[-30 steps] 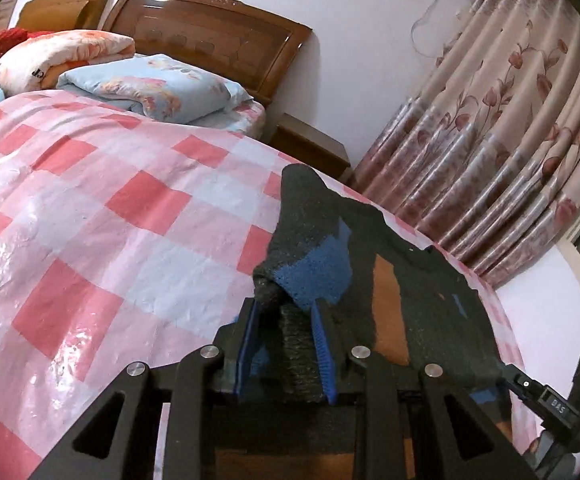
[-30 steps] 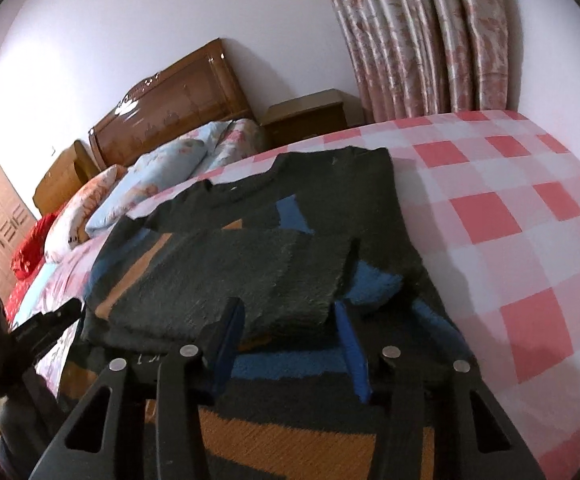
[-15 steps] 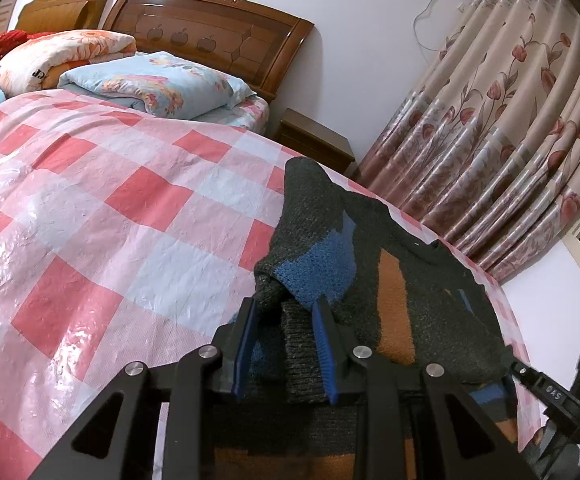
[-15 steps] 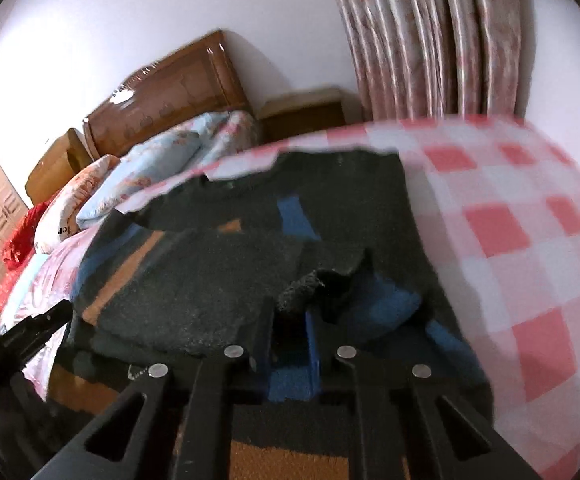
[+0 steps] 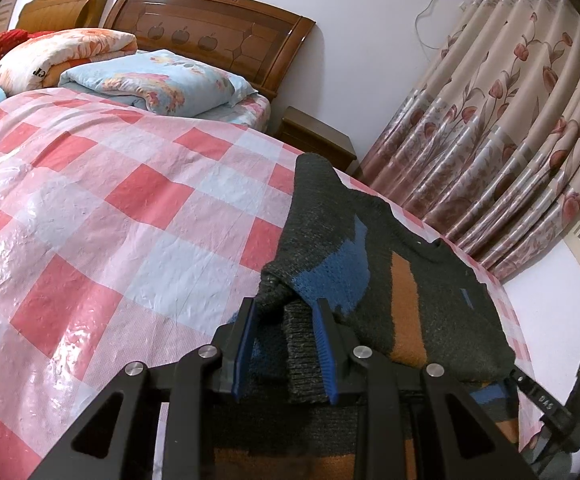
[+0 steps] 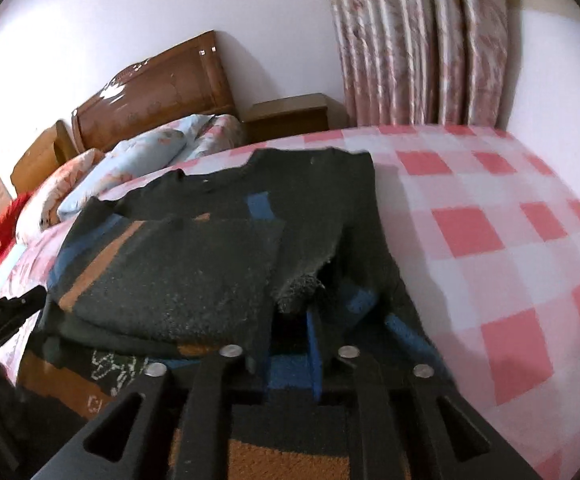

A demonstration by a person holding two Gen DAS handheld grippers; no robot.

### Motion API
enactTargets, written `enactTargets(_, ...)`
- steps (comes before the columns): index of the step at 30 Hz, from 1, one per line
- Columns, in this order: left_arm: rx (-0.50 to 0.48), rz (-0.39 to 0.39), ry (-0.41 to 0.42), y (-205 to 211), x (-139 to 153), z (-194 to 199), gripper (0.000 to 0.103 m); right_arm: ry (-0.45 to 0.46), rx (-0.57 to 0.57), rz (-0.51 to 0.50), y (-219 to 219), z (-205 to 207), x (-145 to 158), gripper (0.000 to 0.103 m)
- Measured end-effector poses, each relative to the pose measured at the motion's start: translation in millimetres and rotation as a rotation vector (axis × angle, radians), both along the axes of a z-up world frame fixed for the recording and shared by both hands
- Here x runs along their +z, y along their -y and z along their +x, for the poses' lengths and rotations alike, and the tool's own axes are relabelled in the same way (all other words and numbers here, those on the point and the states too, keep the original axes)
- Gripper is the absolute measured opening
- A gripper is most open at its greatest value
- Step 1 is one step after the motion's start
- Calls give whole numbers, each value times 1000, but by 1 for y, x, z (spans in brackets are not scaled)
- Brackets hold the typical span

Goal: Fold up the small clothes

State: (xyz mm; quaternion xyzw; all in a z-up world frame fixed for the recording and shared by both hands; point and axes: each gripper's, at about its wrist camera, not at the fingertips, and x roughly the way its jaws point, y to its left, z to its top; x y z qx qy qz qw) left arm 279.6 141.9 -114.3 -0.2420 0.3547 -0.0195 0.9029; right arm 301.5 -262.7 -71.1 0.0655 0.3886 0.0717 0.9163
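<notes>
I am pinching the ribbed cuff of the sweater (image 5: pixel 409 280) in my left hand-held gripper (image 5: pixel 286 344), its jaws closed on the knit, sleeve bunching just ahead on the bed (image 5: pixel 110 220). My right hand-held gripper (image 6: pixel 290 344) is closing narrowly on the other cuff, just ahead of its tips. I judge I am mid sleeve-fold; next, both cuffs need carrying inward across the body together.
</notes>
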Motion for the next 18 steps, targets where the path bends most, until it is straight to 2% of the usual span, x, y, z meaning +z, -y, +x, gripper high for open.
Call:
enactTargets(1,1,2,-2,0,0,0,29,18,-17,-22,0,-1,7,103)
enactTargets(4,3,5,-3,1,-1,0,29,131,-100,-78,4,-12,33,103)
enactTargets(7,3,10,-4,1,-1,0,29,171,17,-104,-22,-9,46,103)
enactTargets(9,4,5,4,1,0,-1,29,152,118,-101,-44,-3,42,103)
enactTargets(12,-19,-11,38,0,7,-3,29,103,206,-127,-68,7,24,103)
enactTargets(14,-37,-14,58,-2,15,2,29,-1,194,-182,-69,18,-1,103)
enactTargets(16,-61,-6,73,-4,26,15,29,-6,172,-136,-54,17,-5,103)
enactTargets(18,-85,-41,59,-9,32,36,29,-10,133,-152,-43,18,-5,103)
